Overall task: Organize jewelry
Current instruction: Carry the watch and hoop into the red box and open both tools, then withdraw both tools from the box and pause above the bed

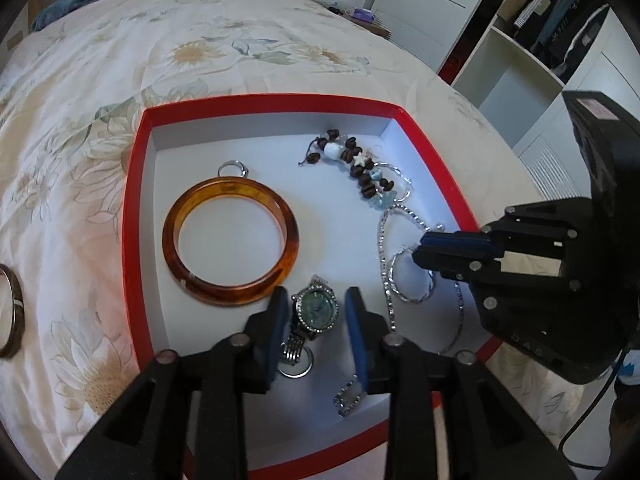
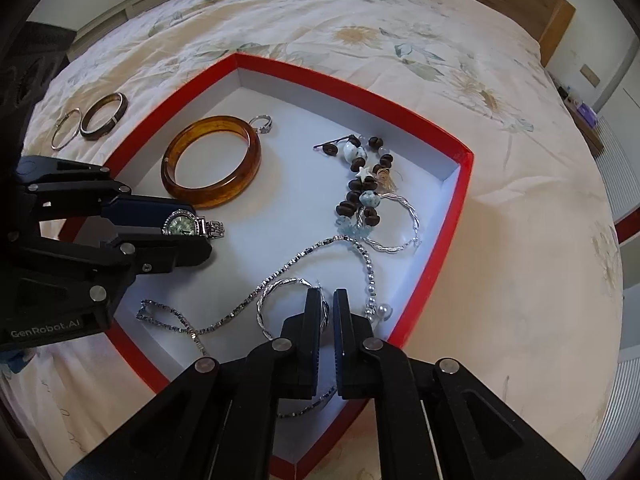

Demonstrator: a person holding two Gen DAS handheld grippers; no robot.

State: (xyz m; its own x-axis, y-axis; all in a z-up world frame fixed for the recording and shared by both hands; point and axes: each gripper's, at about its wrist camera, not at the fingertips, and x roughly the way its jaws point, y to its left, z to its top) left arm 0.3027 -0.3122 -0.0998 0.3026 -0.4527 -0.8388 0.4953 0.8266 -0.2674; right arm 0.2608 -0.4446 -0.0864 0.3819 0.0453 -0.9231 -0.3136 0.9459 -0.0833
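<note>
**Red tray of jewelry on a flowered bed**

A bed (image 1: 160, 60) with a cream quilt printed in pale sunflowers carries a shallow red-rimmed tray (image 1: 136, 208) with a white floor. White cupboards and open shelves stand beyond the bed, and a blue cloth lies near the wooden headboard.

The watch (image 1: 316, 312) lies flat inside the tray near its close edge, face up; in the left wrist view its long axis runs from the camera towards the tray's middle, the metal link band trailing back towards the camera. Its round greenish dial is ringed with small stones. The left claw (image 1: 316, 312) straddles it, jaws released, blue pads standing clear on either side of the case.

Beside the watch lies a thick, glossy amber bangle (image 1: 230, 240), with a small silver ring (image 1: 232, 170) touching its far edge. A bracelet of dark brown beads (image 1: 360, 168) with white and pale-blue stones lies towards the far corner. A sparkling silver chain (image 1: 384, 256) snakes across the floor, near a twisted silver hoop (image 2: 280, 292).

The right claw (image 2: 326, 304) is clenched on that hoop's rim. Outside the tray, on the quilt, rest a dark wooden bangle (image 2: 104, 116) and a thin silver bangle (image 2: 66, 128).
</note>
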